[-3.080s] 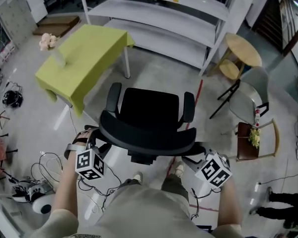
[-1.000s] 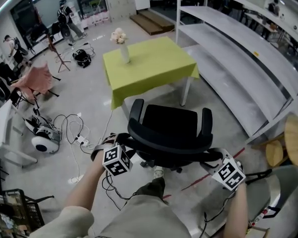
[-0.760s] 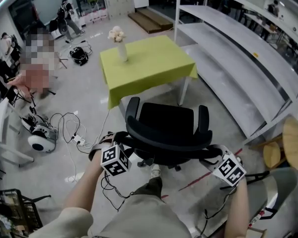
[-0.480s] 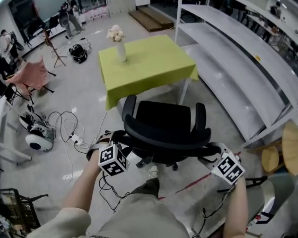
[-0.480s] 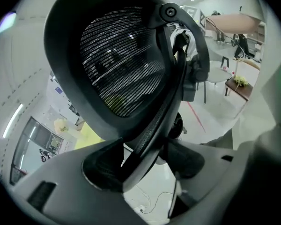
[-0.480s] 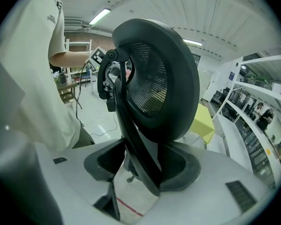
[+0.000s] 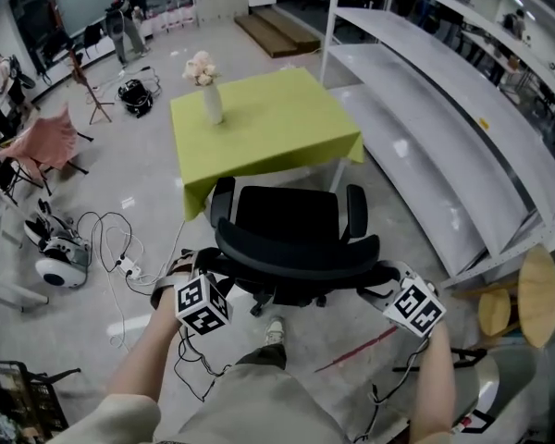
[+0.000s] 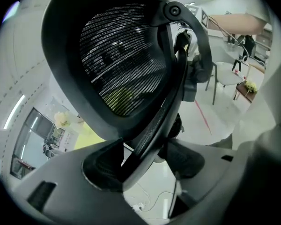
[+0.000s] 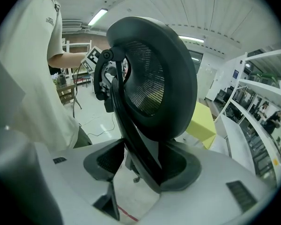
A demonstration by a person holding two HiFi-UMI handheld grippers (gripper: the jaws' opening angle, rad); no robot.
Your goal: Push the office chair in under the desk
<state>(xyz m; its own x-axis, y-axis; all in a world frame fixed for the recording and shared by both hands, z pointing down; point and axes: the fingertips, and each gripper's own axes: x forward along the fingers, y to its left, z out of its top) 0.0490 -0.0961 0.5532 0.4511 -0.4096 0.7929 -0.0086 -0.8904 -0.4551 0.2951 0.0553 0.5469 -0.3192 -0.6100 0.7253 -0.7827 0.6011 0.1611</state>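
The black office chair (image 7: 287,220) stands on the floor just short of the green-covered desk (image 7: 259,128), its seat facing the desk's near edge. My left gripper (image 7: 213,271) is at the backrest's left side and my right gripper (image 7: 375,283) at its right side. In the left gripper view the backrest's frame strut (image 8: 164,111) runs down between the pads of the left gripper (image 8: 150,161), which clamp it. In the right gripper view the strut (image 9: 131,139) crosses the right gripper (image 9: 140,165); its jaws are opening slightly, pads still touching the strut.
A vase of flowers (image 7: 206,95) stands on the desk's far left. White shelving (image 7: 444,109) runs along the right. Cables (image 7: 120,257) and a round white device (image 7: 51,268) lie on the floor at left. A round wooden stool (image 7: 527,303) is at right. People stand far back.
The chair has rolled toward the green desk with both grippers on its backrest. The desk's near edge now lies right at the chair's front.
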